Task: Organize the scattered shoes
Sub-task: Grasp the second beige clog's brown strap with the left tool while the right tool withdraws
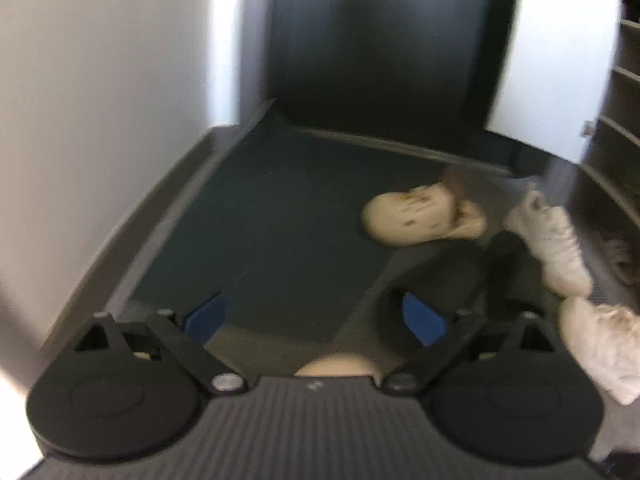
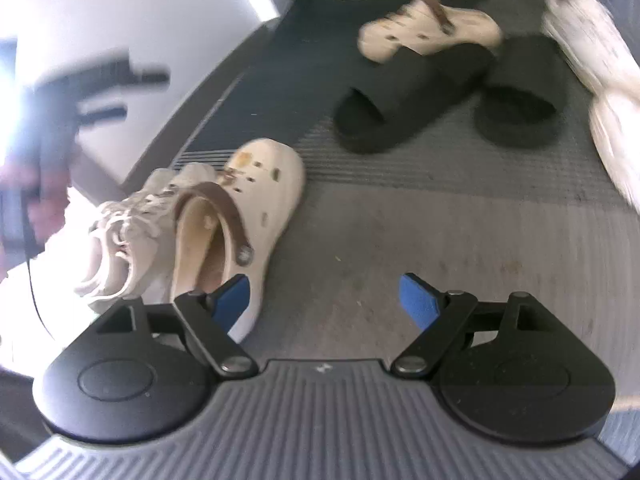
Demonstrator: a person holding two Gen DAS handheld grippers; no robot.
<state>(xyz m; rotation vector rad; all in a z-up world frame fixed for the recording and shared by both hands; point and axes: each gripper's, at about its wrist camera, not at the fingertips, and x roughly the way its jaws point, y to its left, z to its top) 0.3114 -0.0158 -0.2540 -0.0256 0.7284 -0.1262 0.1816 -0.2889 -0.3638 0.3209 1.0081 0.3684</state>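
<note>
In the right wrist view a cream clog [image 2: 260, 196] with a brown strap lies on the mat beside a white laced sneaker [image 2: 128, 232]. My right gripper [image 2: 326, 300] is open, its left pad just in front of the clog's heel, nothing between the pads. Farther off lie two black slides [image 2: 412, 96] [image 2: 524, 96], a second cream clog [image 2: 428, 28] and white sneakers [image 2: 588, 28]. My left gripper [image 1: 316, 320] is open and empty over the dark floor. In its view are the far clog [image 1: 420, 216], the slides [image 1: 452, 276] and white sneakers [image 1: 552, 248] [image 1: 600, 344].
A shoe rack with slatted shelves [image 1: 624, 140] stands at the right, with a dark door [image 1: 380, 40] ahead and a white wall [image 1: 100, 80] on the left. A grey ribbed mat [image 2: 440, 220] covers the floor. The other gripper and a hand [image 2: 80, 92] appear blurred at left.
</note>
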